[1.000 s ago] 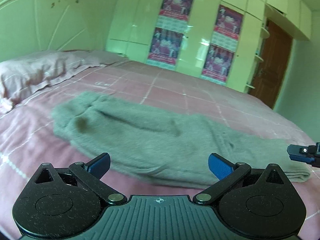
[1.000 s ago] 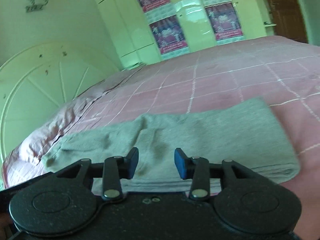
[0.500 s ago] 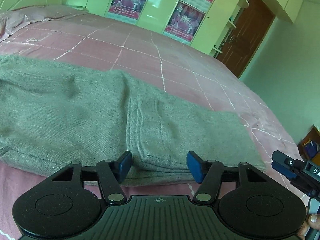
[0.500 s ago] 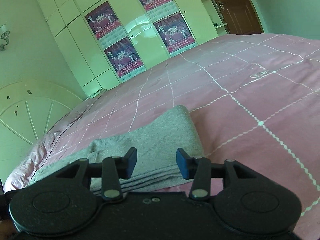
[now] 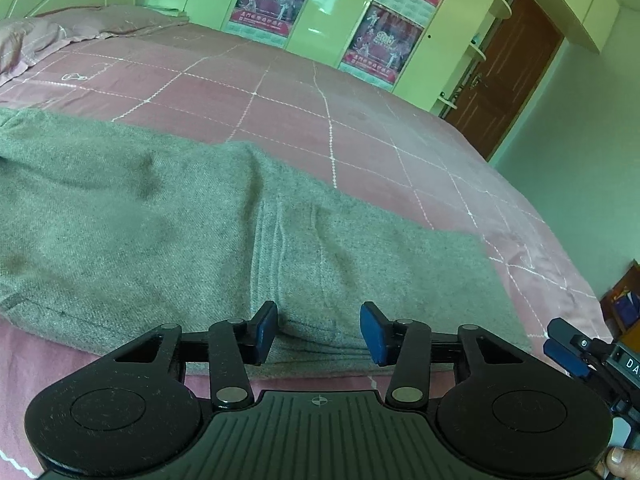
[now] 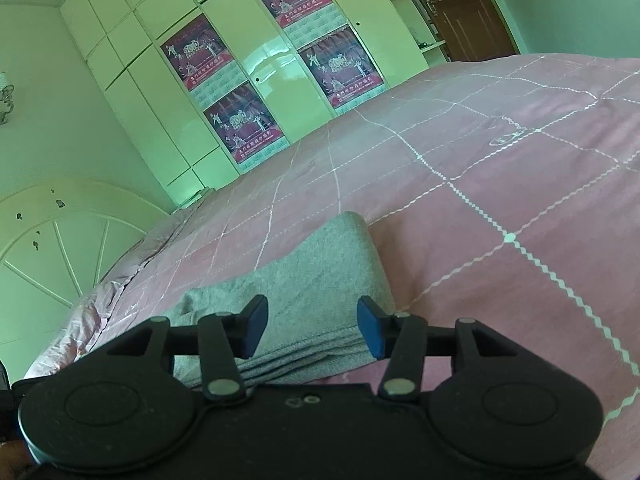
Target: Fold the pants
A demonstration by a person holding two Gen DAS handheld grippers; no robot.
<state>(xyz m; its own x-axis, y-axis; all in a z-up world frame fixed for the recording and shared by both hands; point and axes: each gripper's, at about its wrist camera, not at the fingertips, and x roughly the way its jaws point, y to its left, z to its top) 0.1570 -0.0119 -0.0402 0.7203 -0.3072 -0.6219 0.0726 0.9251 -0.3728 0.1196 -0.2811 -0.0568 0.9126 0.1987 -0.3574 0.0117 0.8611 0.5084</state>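
Grey pants (image 5: 168, 232) lie flat on the pink bed, folded lengthwise, legs stacked. My left gripper (image 5: 319, 334) is open, its blue pads astride the near edge of the pants close to the leg ends. My right gripper (image 6: 312, 330) is open over the near corner of the stacked leg ends (image 6: 320, 296), pads apart on either side of the cloth edge. The right gripper also shows at the right edge of the left wrist view (image 5: 568, 352). Neither gripper holds cloth.
The pink checked bedspread (image 5: 360, 128) runs beyond the pants. A pillow (image 5: 36, 36) lies at the head, by the headboard (image 6: 48, 248). A wardrobe with posters (image 5: 328, 4) and a brown door (image 5: 508, 64) stand behind the bed.
Both grippers moved right along the pants toward the leg ends and came down close to the near edge. The left gripper's jaws narrowed; both stay open.
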